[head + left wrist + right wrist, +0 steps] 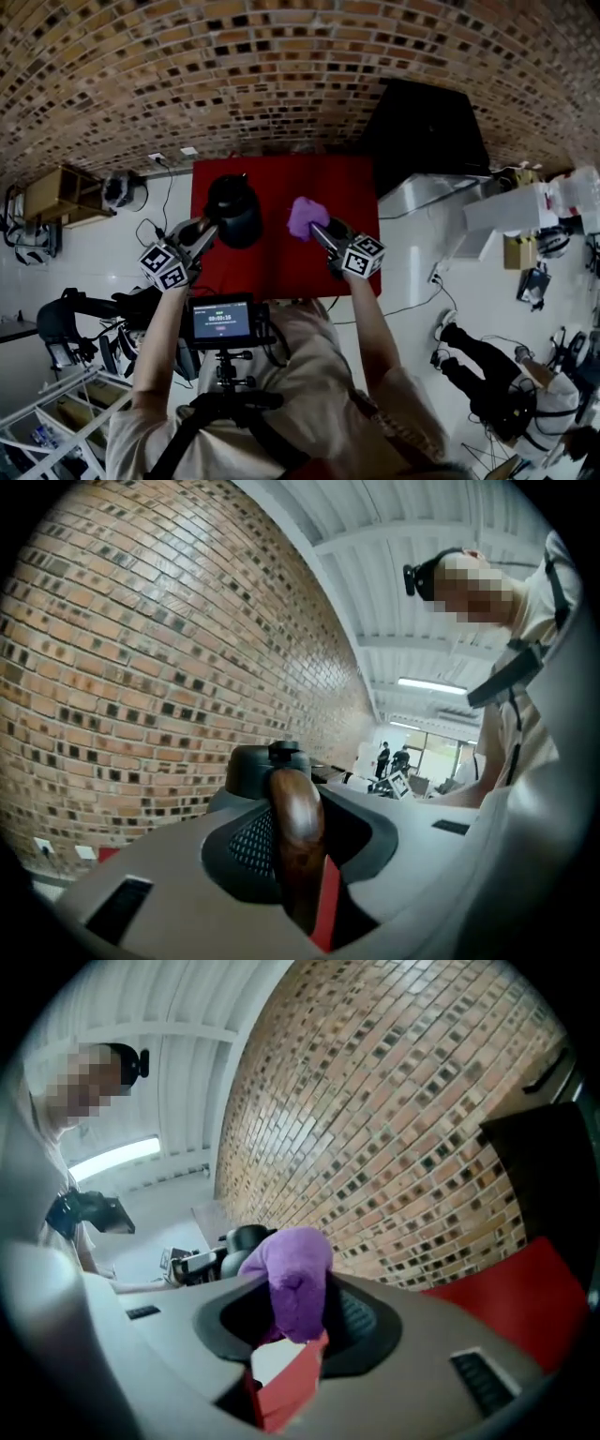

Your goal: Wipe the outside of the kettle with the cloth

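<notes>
Left jaws on kettle handle

The counter backs onto the brick wall, with a cabinet just off its right rear corner. Over the counter's left half, toward the back, there's the kettle. The left tool reaches in from the front-left, jaws closed on the kettle's handle. To the kettle's right and apart from it is the cloth, pinched in the right tool, which reaches in from the front-right.
</notes>
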The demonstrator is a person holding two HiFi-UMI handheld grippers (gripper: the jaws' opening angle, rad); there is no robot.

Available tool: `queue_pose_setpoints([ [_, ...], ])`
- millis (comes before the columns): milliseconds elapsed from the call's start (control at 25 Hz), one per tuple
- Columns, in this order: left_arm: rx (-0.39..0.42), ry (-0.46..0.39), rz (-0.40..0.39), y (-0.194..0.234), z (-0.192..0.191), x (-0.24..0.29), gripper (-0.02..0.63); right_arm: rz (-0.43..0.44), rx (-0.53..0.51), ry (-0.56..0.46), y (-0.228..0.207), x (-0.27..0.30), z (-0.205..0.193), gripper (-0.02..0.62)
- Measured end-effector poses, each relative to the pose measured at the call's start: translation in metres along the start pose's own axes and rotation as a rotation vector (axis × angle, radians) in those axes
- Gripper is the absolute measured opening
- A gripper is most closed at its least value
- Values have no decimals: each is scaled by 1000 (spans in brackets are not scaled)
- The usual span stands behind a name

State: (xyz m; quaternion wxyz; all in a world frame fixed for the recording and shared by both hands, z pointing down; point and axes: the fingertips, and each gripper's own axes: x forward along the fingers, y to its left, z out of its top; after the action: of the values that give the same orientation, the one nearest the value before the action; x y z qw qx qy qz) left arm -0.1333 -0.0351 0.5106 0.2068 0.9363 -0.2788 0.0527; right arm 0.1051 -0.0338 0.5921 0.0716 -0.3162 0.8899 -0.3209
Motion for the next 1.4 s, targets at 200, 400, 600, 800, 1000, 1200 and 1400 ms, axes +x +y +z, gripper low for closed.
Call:
queue_pose_setpoints([
  [200, -84, 102, 72, 52, -85, 36, 91, -10, 57, 46, -2, -7, -36, 152],
  [400, -194, 165, 78, 89, -156, 62, 91, -25, 68, 102, 9, -10, -60, 152],
  [600, -219, 206, 117, 120, -195, 85, 92, -71, 107, 134, 14, -19, -79, 152],
  [800, -230, 204, 137, 138, -206, 97, 92, -95, 155, 127, 15, -29, -99, 152],
  [1000, -200, 174, 132, 139, -206, 101, 91, -120, 197, 115, 11, -30, -113, 152],
  [1200, -155, 205, 98, 121, -217, 92, 94, -111, 217, 89, 9, -26, -117, 152],
  [1400, -118, 267, 71, 106, -237, 71, 104, -117, 245, 123, 0, -26, -139, 153],
])
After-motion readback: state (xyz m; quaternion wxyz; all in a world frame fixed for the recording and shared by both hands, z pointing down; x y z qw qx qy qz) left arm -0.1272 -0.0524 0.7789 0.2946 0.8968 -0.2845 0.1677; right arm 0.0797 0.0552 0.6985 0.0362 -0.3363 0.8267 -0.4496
